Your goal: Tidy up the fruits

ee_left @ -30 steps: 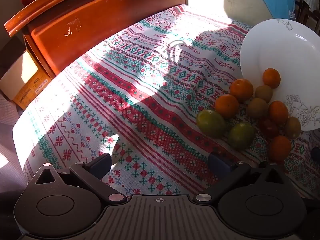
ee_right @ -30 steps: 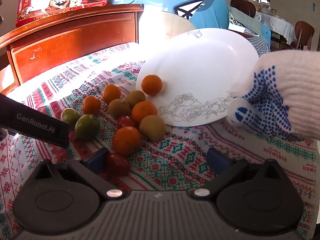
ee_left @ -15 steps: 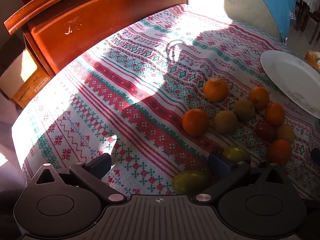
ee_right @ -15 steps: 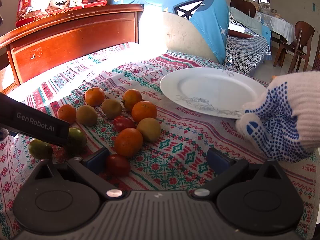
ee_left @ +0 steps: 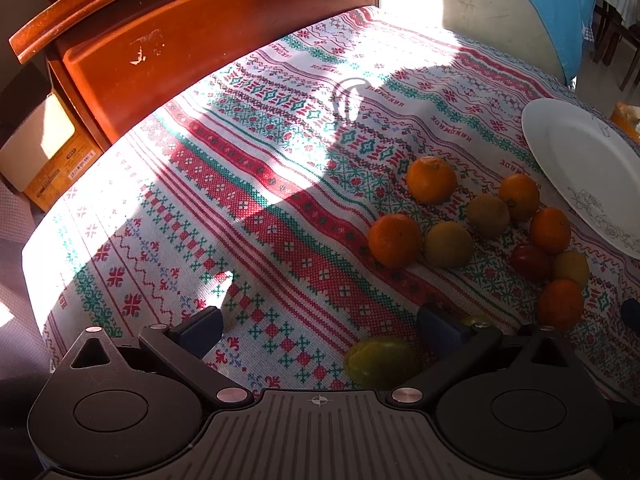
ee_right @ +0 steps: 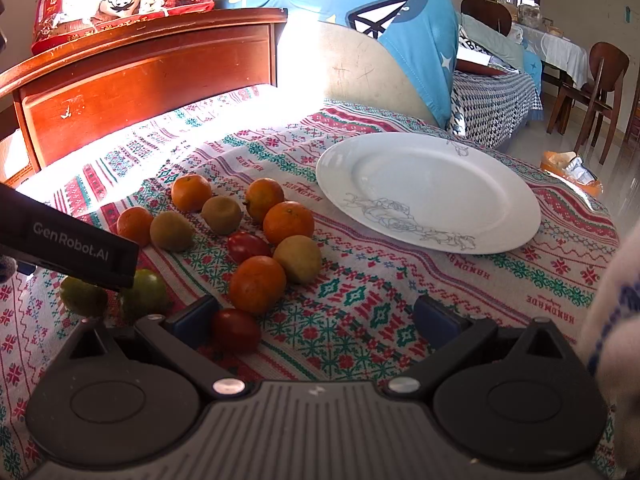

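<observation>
Several oranges [ee_right: 288,222], brown kiwis [ee_right: 297,259], two red tomatoes [ee_right: 248,246] and two green fruits [ee_right: 144,290] lie loose on the patterned cloth. Right of them a white plate [ee_right: 428,192] lies flat with nothing on it. My right gripper [ee_right: 316,318] is open just above the cloth, a tomato [ee_right: 236,330] beside its left finger. My left gripper [ee_left: 318,328] is open too. One green fruit [ee_left: 380,360] sits between its fingers near the right one, untouched, and the other [ee_left: 478,320] peeks out behind that finger. The plate [ee_left: 580,168] lies at the right edge.
A wooden headboard [ee_right: 140,80] bounds the far left side. A blue-covered cushion [ee_right: 400,40] stands behind the plate. A gloved hand [ee_right: 612,320] shows at the right edge. A cardboard box [ee_left: 44,160] sits on the floor to the left, and chairs [ee_right: 600,88] stand far right.
The plate, tilted up by the gloved hand a second ago, now lies flat. The fruits rolled left and spread out, the green ones reaching my left gripper. The hand drew back right.
</observation>
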